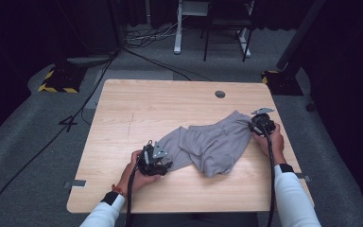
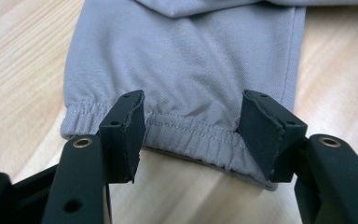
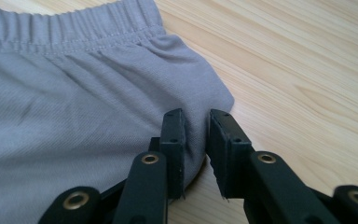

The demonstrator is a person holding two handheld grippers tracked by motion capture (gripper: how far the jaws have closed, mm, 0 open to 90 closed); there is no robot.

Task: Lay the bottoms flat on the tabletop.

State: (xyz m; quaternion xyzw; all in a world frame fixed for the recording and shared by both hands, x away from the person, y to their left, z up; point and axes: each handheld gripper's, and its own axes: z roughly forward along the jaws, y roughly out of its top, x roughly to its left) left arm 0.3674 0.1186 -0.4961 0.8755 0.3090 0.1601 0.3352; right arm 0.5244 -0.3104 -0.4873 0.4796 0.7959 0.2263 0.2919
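The right claw (image 3: 196,140) had its jaws pinched on a fold of the grey shorts (image 1: 212,142), at the corner near the stretchy waistband (image 3: 70,28). The left claw (image 2: 191,135) had its jaws wide apart around the gathered hem (image 2: 186,135) at the other end of the shorts, not squeezing it. The shorts lay crumpled on the wooden surface (image 1: 137,109), between the two hands.

Grey shorts (image 1: 212,144) — crumpled, partly folded — flat on table, right of centre.
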